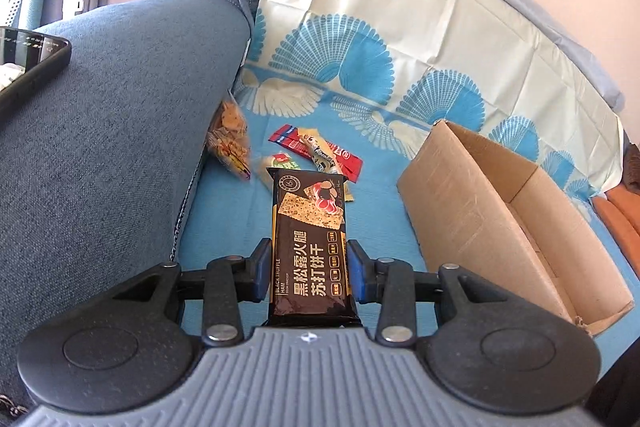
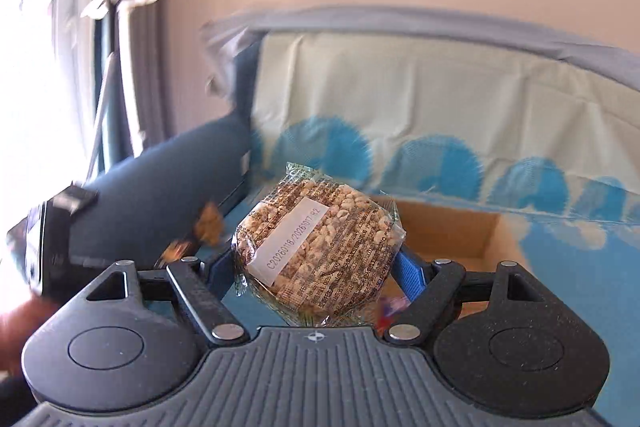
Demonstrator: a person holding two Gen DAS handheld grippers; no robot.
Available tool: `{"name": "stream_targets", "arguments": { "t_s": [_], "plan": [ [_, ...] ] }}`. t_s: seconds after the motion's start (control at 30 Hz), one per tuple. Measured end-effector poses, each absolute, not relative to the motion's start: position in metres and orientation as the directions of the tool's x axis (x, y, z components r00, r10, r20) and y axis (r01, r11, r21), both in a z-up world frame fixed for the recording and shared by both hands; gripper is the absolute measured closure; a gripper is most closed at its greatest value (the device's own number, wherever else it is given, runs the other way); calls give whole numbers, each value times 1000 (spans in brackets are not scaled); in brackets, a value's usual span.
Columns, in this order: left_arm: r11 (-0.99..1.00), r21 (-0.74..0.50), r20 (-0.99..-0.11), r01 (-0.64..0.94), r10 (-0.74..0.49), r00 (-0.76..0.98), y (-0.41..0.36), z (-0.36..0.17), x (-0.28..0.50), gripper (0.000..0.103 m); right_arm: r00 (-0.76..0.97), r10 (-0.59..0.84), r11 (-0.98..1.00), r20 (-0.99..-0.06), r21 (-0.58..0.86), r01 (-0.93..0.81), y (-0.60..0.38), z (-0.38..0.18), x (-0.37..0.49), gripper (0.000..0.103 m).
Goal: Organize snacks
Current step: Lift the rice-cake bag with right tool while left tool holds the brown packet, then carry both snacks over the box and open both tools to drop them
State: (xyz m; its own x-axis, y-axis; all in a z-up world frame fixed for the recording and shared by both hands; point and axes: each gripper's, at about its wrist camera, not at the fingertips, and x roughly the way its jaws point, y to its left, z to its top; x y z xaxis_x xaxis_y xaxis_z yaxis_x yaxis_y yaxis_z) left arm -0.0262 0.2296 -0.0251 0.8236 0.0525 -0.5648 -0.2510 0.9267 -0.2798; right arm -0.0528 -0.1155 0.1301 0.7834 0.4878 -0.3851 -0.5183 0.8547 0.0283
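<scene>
My left gripper is shut on a dark brown cracker packet and holds it above the blue cloth. Ahead of it lie several loose snacks: a red packet, a wrapped bar, a green-labelled packet and an orange bag against the sofa arm. An open cardboard box stands to the right. My right gripper is shut on a round puffed rice cake in clear wrap, held in the air in front of the box.
A blue sofa arm rises on the left with a black phone on it. A cream and blue patterned cloth covers the seat and backrest. An orange cushion lies at the far right.
</scene>
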Motion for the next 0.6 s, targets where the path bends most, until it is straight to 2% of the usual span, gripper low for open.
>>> {"name": "stream_targets", "arguments": {
  "t_s": [0.2,0.5,0.6],
  "plan": [
    [945,-223,-565,-238,74,822,219,-23,-25,61,839,437,899,-325,124,-420,-175,148,-19,23],
    [948,-168,-564,-271,133,815,210,-19,-30,61,841,404,910,-359,245,-333,-214,76,35,23],
    [949,-153,-563,-275,145,814,205,-17,-31,61,857,419,900,-302,266,-346,-225,73,36,23]
  ]
}}
